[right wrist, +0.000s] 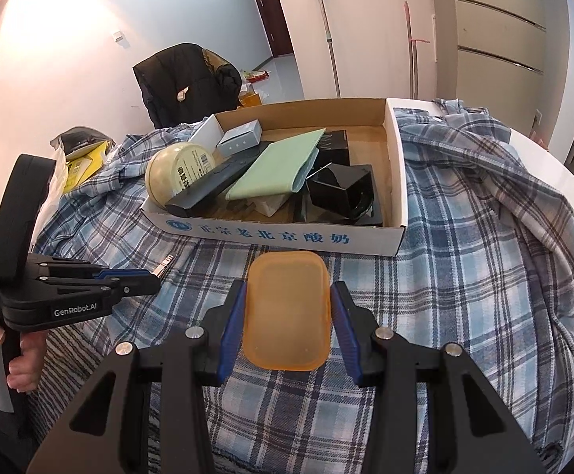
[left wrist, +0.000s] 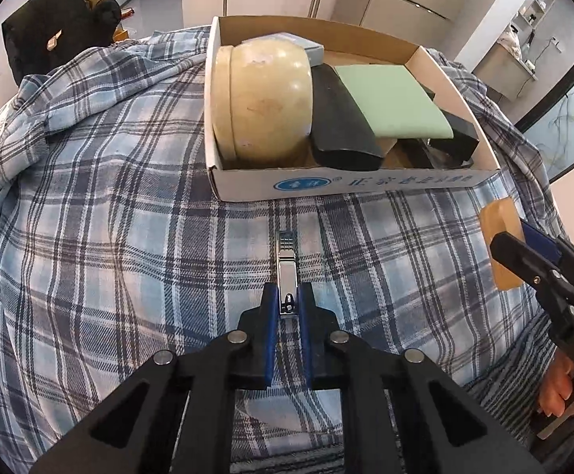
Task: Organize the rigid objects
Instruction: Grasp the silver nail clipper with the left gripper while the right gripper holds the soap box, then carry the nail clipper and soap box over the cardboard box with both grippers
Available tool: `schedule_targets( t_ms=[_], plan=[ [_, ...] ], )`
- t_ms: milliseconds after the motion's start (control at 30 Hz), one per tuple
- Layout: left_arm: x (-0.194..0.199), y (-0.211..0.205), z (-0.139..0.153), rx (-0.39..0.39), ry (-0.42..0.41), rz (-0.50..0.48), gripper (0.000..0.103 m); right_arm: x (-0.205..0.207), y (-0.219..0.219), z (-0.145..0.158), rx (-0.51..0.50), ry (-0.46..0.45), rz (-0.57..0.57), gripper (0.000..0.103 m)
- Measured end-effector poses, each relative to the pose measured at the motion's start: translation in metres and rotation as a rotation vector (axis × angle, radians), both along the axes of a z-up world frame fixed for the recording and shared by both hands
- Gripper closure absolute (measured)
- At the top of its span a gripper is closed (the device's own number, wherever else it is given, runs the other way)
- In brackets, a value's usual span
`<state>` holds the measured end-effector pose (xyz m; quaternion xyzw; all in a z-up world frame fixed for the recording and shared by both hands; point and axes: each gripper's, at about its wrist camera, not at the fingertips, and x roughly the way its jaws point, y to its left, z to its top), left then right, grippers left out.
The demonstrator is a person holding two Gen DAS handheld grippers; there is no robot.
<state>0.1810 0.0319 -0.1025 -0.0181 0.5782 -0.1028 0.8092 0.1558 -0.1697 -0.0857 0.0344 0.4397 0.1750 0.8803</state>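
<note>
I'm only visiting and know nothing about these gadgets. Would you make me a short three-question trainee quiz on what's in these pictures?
1. True or false: the left gripper is shut on the shiny metal nail clipper.
2. What does the right gripper hold? A) translucent orange plastic lid B) round cream jar C) pale green flat pad
3. Fill in: the jar lies inside the white cardboard ___.

Key: 1 true; 2 A; 3 box.

Box behind nail clipper, on cloth
</note>
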Motion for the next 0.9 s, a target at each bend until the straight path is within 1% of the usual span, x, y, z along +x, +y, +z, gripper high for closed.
schedule_targets(
  t_ms=[133,233,333,400,467,533,567,600,667,733,800,900],
  plan=[
    [0.005,-0.005,-0.001,0.026,-0.010,0.001,0.092,0.000,0.000,0.000,0.000,0.001,0.001,0.061],
    [0.002,-0.006,-0.001,0.048,-0.027,0.039,0.093,0.000,-0.002,0.000,0.000,0.004,-0.004,0.061],
    [-0.008,-0.003,0.008,0.068,-0.083,0.022,0.093,0.001,-0.003,0.000,0.003,0.006,-0.009,0.061],
    [-0.017,-0.003,0.021,0.063,-0.123,0.010,0.093,0.001,-0.004,0.002,0.007,0.001,-0.009,0.061],
    [-0.025,-0.002,0.034,0.051,-0.150,0.019,0.093,-0.001,-0.005,0.004,0.009,-0.008,-0.009,0.061],
    [-0.038,0.004,0.046,0.036,-0.169,0.075,0.093,-0.003,-0.004,0.007,0.009,-0.013,-0.006,0.061],
    [-0.049,0.006,0.055,0.004,-0.179,0.090,0.093,-0.006,-0.002,0.008,0.011,-0.013,0.004,0.061],
    [-0.059,0.007,0.062,-0.015,-0.194,0.085,0.093,-0.009,0.000,0.010,0.013,-0.015,0.014,0.061],
    [-0.080,0.007,0.079,0.010,-0.256,0.077,0.093,-0.016,0.003,0.020,0.031,-0.031,0.039,0.061],
    [-0.093,0.006,0.095,0.016,-0.291,0.060,0.093,-0.023,0.004,0.033,0.064,-0.051,0.055,0.061],
    [-0.096,0.004,0.106,0.005,-0.314,0.065,0.093,-0.027,0.005,0.048,0.066,-0.085,0.054,0.061],
    [-0.089,0.000,0.125,0.004,-0.364,0.083,0.093,-0.025,0.009,0.066,0.019,-0.128,0.028,0.061]
  ],
)
